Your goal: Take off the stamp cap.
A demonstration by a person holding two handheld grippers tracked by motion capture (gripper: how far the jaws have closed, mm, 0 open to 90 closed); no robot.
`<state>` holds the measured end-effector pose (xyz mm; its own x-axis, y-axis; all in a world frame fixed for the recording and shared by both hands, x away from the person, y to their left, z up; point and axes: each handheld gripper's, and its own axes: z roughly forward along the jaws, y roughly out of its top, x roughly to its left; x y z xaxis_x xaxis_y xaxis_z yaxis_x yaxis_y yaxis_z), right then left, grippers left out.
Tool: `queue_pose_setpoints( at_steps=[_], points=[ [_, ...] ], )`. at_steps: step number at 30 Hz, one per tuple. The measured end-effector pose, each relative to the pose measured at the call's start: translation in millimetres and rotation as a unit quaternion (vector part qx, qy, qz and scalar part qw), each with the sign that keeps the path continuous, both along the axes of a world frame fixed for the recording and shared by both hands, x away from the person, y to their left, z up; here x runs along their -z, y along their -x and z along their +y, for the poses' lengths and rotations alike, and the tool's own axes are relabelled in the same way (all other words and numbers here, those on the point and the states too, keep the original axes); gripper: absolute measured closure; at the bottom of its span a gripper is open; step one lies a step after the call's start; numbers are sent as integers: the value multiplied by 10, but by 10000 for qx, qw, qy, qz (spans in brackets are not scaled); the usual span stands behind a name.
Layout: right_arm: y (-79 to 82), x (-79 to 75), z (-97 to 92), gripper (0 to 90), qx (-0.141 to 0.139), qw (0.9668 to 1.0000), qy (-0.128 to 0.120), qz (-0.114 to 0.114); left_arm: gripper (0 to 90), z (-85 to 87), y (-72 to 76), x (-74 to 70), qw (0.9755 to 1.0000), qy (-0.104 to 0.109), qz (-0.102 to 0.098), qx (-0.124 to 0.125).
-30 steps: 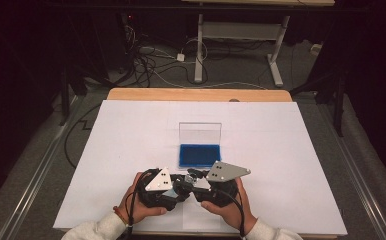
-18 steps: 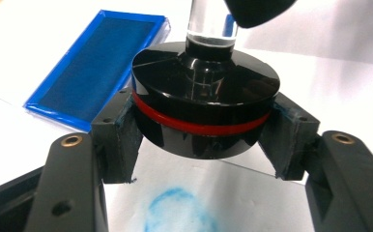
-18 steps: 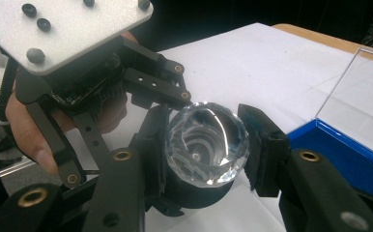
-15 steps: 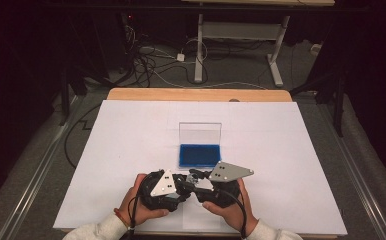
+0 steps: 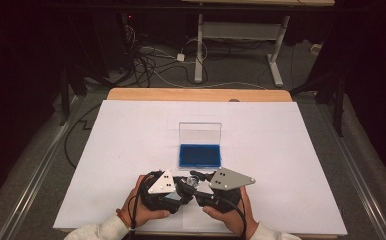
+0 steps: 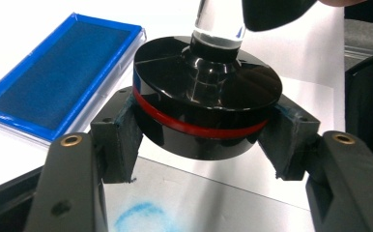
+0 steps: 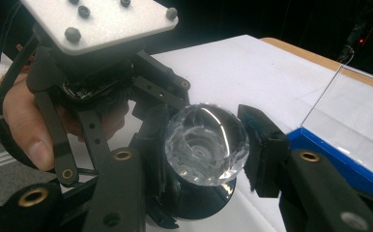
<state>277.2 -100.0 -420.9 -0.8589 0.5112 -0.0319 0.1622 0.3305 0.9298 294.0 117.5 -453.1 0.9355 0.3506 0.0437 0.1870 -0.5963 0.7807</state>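
A round stamp with a black base and a red band hangs a little above the table, a clear faceted knob on top of it. My left gripper is shut on the black base, one pad on each side. My right gripper is shut on the clear knob. In the high view both grippers meet near the table's front edge, left gripper and right gripper tip to tip. Just beyond them lies a blue ink pad in its open case.
The ink pad's clear lid stands upright behind it. A sheet with a faint blue smudge lies under the stamp. The white table cover ends at a wooden strip at the back. Cables and desk legs lie on the floor beyond.
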Motion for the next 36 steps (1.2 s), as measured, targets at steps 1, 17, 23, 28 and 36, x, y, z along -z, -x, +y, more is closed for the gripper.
queue_pose_setpoints(
  at_steps=[1, 17, 23, 28, 36],
  points=[
    [3, -1, 2, 577, -25, 10000, 24, -22, 367, 4, -7, 2, 10000, 18, 23, 31],
    [119, -188, -198, 576, 79, 9979, -134, -622, 367, 312, -118, -26, 9978, -62, -195, -634],
    [39, -214, -371, 576, 216, 9985, -42, -505, 367, 542, -130, -67, 9954, -30, -325, -899],
    [-25, -205, -510, 576, 354, 9983, 132, -439, 366, 712, -112, -99, 9936, -41, -418, -1047],
    [-167, -217, -719, 576, 688, 9969, 183, -323, 366, 912, -29, -76, 9918, -164, -520, -1157]
  ],
)
